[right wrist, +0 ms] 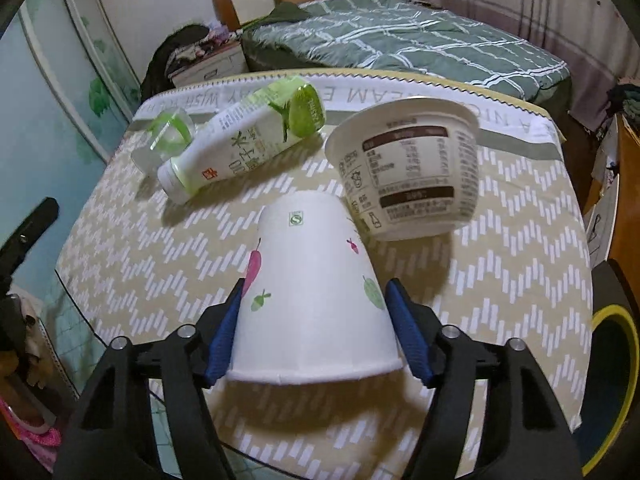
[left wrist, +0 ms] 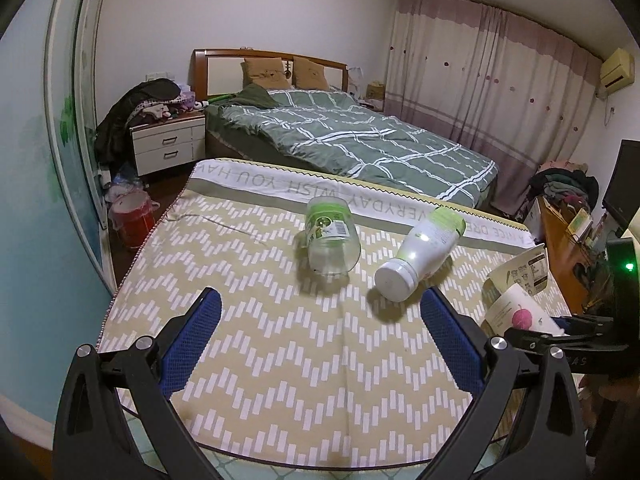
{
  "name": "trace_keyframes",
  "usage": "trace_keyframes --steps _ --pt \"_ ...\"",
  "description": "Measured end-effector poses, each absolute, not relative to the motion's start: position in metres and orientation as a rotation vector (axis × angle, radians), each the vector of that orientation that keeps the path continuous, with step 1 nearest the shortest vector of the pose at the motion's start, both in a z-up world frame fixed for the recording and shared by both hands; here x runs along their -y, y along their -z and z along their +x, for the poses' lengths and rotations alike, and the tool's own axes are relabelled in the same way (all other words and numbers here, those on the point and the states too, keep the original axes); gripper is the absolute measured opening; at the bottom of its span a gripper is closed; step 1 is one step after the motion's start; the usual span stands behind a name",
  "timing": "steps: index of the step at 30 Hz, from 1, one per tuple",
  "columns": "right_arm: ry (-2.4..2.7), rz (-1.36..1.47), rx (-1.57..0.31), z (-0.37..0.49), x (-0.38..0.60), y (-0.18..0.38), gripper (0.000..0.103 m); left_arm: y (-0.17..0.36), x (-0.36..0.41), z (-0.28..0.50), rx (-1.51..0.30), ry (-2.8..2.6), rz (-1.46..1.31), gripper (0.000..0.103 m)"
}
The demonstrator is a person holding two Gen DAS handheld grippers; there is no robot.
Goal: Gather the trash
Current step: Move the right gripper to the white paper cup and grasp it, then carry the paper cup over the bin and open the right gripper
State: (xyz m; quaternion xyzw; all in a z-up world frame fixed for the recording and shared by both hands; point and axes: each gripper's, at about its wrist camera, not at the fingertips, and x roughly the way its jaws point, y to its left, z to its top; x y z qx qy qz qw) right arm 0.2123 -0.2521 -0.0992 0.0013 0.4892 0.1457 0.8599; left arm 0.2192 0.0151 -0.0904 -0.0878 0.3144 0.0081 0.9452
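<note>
A white paper cup (right wrist: 312,300) printed with small fruit drawings sits between the blue pads of my right gripper (right wrist: 315,284), base pointing away; the pads touch both its sides. The left wrist view shows that gripper (left wrist: 560,326) on the cup (left wrist: 516,312) at the table's right edge. Behind it, a large paper tub (right wrist: 412,168) lies on its side. A white bottle with a green cap (left wrist: 420,256) and a clear plastic cup (left wrist: 330,240) with a green label also lie on the cloth. My left gripper (left wrist: 320,296) hangs open over the cloth in front of them, holding nothing.
The table carries a beige zigzag cloth (left wrist: 280,360). Beyond it stands a bed (left wrist: 360,140) with a white nightstand (left wrist: 168,144). A red bucket (left wrist: 132,216) sits on the floor at left. At right are a wooden cabinet (left wrist: 560,248) and a black bin with a yellow rim (right wrist: 616,360).
</note>
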Motion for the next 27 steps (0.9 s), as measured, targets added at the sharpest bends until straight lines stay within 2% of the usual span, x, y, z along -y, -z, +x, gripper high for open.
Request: trace_keyframes --steps 4,13,20,27 --pt "-0.32 0.042 -0.993 0.197 0.256 0.092 0.06 0.09 -0.012 0.218 -0.637 -0.014 -0.169 0.098" --pt "-0.281 0.17 -0.896 0.148 0.29 0.078 0.06 0.091 0.0 0.217 -0.644 0.011 -0.132 0.098" --pt "0.09 0.219 -0.77 0.109 0.384 0.065 0.061 0.093 0.008 0.216 -0.647 0.015 -0.104 0.098" --pt "0.398 0.275 -0.743 0.091 0.462 0.078 0.064 0.096 0.019 0.217 -0.655 0.026 -0.064 0.098"
